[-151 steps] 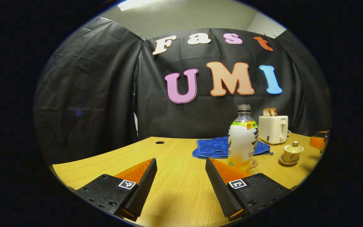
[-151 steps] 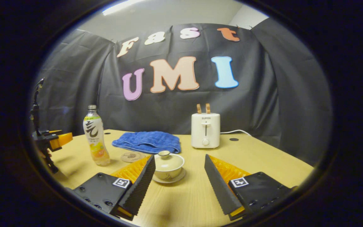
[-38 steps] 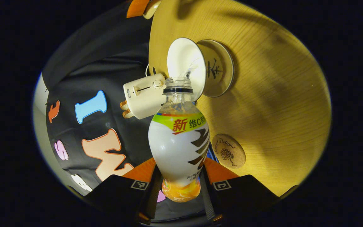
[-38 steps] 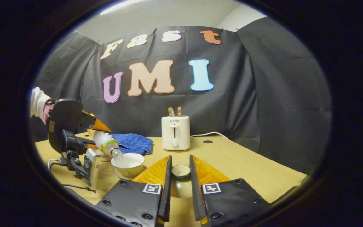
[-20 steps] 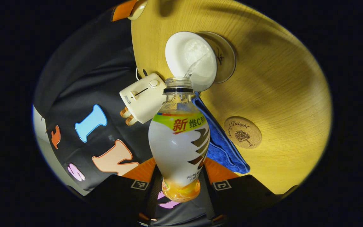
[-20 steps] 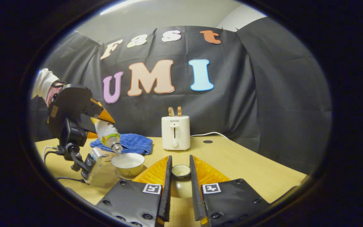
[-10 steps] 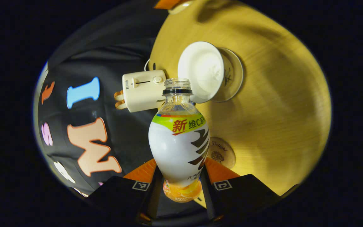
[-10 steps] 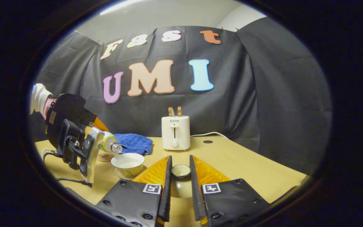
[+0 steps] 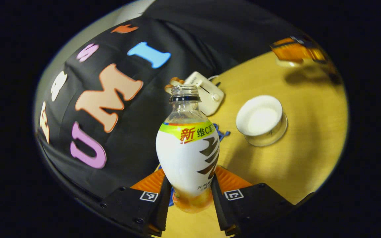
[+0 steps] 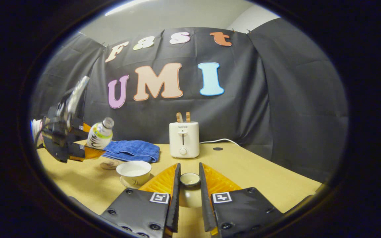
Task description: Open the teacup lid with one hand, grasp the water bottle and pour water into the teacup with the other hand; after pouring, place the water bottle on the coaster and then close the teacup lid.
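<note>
In the left gripper view my left gripper (image 9: 189, 185) is shut on the lower body of an uncapped water bottle (image 9: 187, 145), held in the air. The white teacup (image 9: 260, 117) stands open on its saucer to the right of the bottle, with water in it. In the right gripper view my right gripper (image 10: 189, 180) is shut on the teacup lid (image 10: 190, 180), held low over the table. There the teacup (image 10: 134, 172) sits to the left. Beyond it the left gripper (image 10: 78, 142) carries the bottle (image 10: 99, 134), tilted with its neck up and to the right. The coaster (image 10: 108, 164) lies under them.
A white toaster (image 10: 184, 138) with bread stands at the back of the wooden table (image 10: 243, 165). A folded blue towel (image 10: 132, 150) lies left of the toaster, behind the teacup. The right gripper with the lid shows far off (image 9: 296, 51) in the left gripper view.
The left gripper has swung the bottle back from its pouring tilt and drawn it left, away from the teacup. The stream of water has stopped. The right gripper with the lid has stayed still.
</note>
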A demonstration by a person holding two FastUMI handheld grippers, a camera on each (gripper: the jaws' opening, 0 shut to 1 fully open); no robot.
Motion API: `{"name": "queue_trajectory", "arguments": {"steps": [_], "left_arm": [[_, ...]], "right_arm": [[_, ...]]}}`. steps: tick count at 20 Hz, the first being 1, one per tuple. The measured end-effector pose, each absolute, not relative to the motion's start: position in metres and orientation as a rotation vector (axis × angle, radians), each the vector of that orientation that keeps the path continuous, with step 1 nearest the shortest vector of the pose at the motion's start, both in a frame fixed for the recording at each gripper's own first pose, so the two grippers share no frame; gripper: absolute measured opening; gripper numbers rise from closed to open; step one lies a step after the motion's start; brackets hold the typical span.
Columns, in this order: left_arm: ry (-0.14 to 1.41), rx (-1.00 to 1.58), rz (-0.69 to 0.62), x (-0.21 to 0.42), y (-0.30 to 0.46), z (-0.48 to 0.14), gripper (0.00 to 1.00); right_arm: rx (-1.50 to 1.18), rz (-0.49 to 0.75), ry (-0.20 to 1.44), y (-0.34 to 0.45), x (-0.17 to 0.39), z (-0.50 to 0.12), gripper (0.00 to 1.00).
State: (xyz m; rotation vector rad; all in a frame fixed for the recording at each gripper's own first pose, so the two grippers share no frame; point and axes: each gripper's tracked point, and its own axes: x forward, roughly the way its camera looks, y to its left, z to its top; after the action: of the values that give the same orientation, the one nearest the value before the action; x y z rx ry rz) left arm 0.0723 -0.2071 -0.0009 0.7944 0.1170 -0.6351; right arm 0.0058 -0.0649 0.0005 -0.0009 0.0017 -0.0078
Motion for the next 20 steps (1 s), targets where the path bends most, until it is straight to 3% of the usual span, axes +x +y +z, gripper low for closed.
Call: {"name": "queue_trajectory", "arguments": {"steps": [5, 9, 20], "left_arm": [[0.035, 0.259, -0.601, 0.083, -0.204, 0.048, 0.58], [0.036, 0.024, -0.569, 0.098, -0.206, 0.047, 0.58], [0.154, -0.037, -0.531, 0.133, -0.212, -0.006, 0.61]], "right_arm": [[-0.001, -0.008, 0.001, -0.065, 0.006, 0.001, 0.32], [-0.001, -0.008, 0.000, -0.065, 0.006, 0.000, 0.32], [-0.001, -0.005, 0.000, -0.064, 0.008, 0.000, 0.32]]}}
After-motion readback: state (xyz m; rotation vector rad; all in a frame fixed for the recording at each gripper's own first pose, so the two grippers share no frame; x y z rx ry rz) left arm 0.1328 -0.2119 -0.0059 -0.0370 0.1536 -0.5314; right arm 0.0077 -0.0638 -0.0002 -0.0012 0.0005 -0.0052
